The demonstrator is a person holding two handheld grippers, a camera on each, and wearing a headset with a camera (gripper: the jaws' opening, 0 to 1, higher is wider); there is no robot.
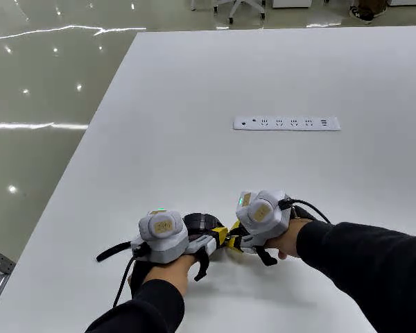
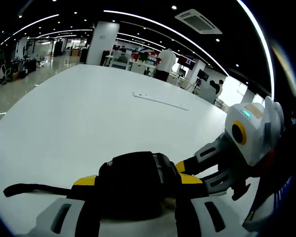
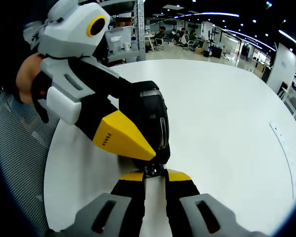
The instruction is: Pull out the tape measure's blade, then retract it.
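A black tape measure [image 1: 202, 223] lies on the white table [image 1: 215, 83] near its front edge, between the two grippers. My left gripper [image 1: 212, 234] is shut on the tape measure's case [image 2: 133, 180], one yellow-tipped finger [image 2: 85, 180] on each side. The case's black wrist strap [image 2: 29, 188] trails off to the left. My right gripper [image 3: 155, 176] faces the case [image 3: 150, 116] and is shut on the small blade hook [image 3: 153, 170] at its mouth. The blade still sits inside the case. In the head view the right gripper [image 1: 234, 242] is just right of the tape measure.
A white power strip [image 1: 286, 123] lies flat further back on the table, right of centre. The table's left edge [image 1: 90, 132] drops to a shiny floor. People and desks [image 2: 165, 61] stand far behind the table.
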